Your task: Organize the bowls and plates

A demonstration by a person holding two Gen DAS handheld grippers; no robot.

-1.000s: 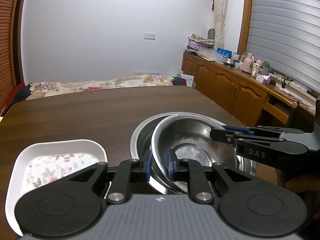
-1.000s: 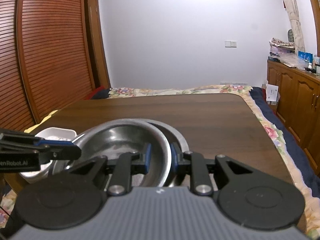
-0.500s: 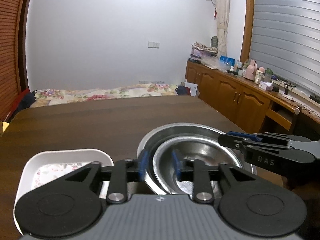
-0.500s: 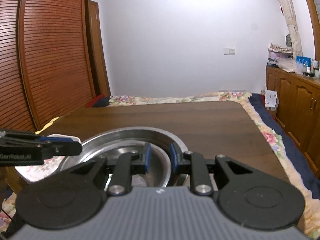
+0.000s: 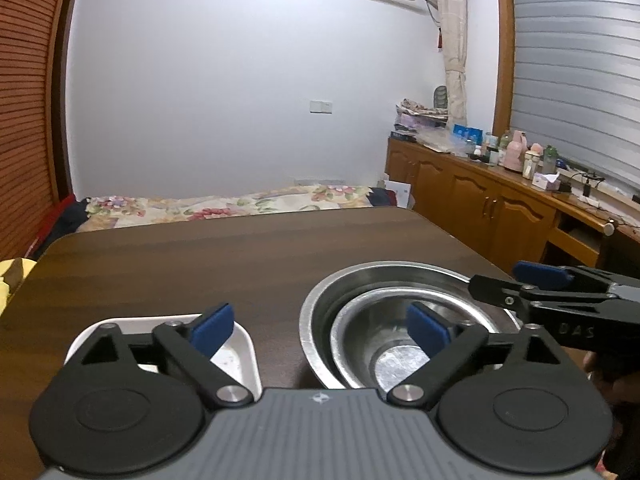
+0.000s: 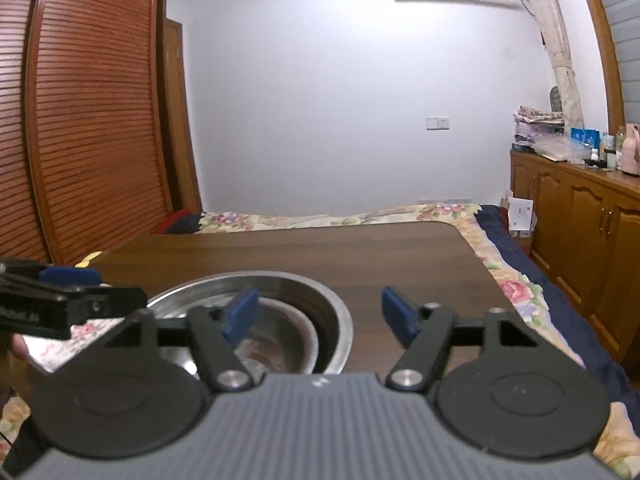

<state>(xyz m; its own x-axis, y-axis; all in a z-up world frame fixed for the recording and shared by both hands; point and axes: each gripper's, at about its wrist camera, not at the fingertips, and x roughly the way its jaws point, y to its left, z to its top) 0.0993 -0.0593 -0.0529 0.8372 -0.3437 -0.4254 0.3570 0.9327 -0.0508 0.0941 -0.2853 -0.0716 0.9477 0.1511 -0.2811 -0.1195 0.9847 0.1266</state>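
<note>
A small steel bowl [image 5: 384, 332] sits nested inside a larger steel bowl [image 5: 360, 280] on the dark wooden table [image 5: 240, 256]. A white square plate [image 5: 236, 354] with a floral centre lies to their left. My left gripper [image 5: 320, 326] is open and empty, above the gap between the plate and the bowls. My right gripper [image 6: 318, 316] is open and empty, over the right rim of the larger bowl [image 6: 332, 308]; the small bowl [image 6: 280, 340] shows inside it. The right gripper also shows in the left wrist view [image 5: 552, 292], and the left gripper in the right wrist view [image 6: 68, 296].
A bed with a floral cover [image 5: 224, 208] lies beyond the table's far edge. Wooden cabinets [image 5: 500, 208] with bottles on top run along the right wall. A slatted wooden wardrobe [image 6: 88, 128] stands at the left. The table's right edge [image 6: 492, 280] is near the bowls.
Both grippers let go of the small bowl's rim and opened wide. The small bowl dropped down and now rests level inside the larger bowl. Both grippers rose a little.
</note>
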